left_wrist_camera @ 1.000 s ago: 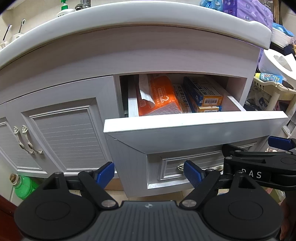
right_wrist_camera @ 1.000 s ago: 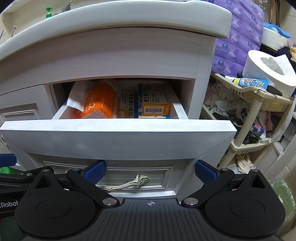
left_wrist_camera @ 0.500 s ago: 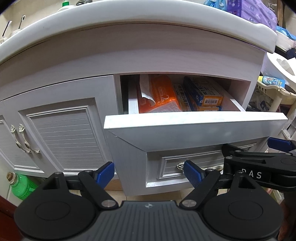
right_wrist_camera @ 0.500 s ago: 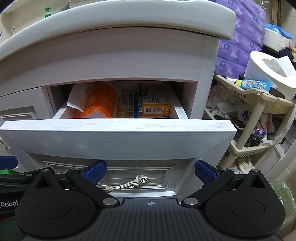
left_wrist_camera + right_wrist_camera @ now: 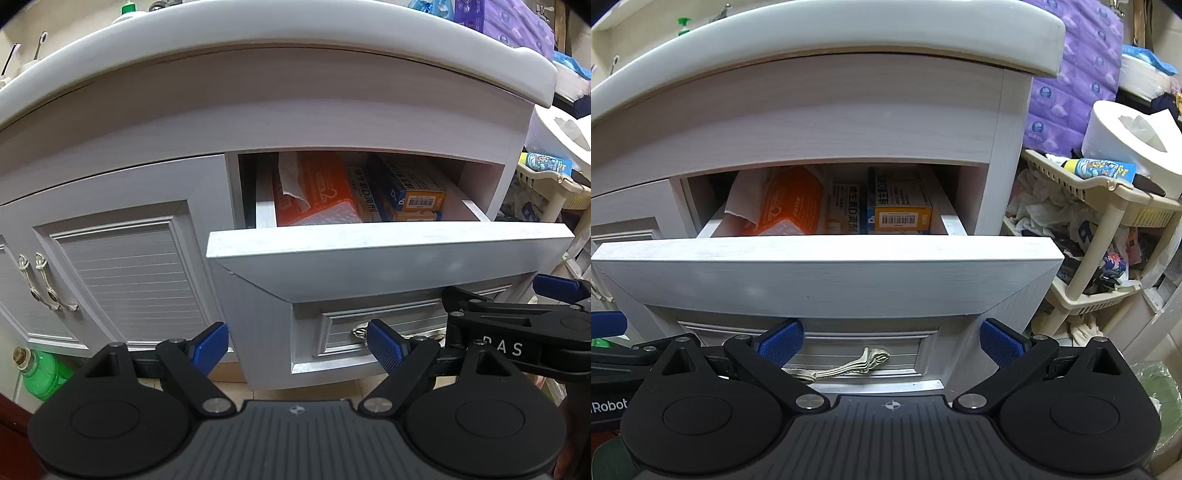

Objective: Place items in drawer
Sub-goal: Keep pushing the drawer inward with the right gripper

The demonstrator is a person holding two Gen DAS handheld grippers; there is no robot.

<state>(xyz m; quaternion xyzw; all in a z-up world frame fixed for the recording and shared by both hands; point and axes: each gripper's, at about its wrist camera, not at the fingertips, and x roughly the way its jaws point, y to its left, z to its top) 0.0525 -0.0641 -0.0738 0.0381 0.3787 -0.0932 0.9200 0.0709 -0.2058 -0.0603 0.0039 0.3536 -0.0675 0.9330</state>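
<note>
1. Drawer stood pulled out just ahead of both grippers, an orange pack at its left, blue-and-yellow boxes at its right.
2. Left gripper was wide and empty, below the drawer front.
3. Right gripper was likewise wide and empty, flanking the handle.
4. Nothing had shifted over the last second; items looked stowed, so closing probably remained.

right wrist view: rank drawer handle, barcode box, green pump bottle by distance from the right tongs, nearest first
1. Drawer handle: on the drawer front just ahead of the right tongs, between the open fingers.
2. Barcode box: inside the open drawer, right side.
3. Green pump bottle: up on the counter, far left, behind the basin rim.
</note>
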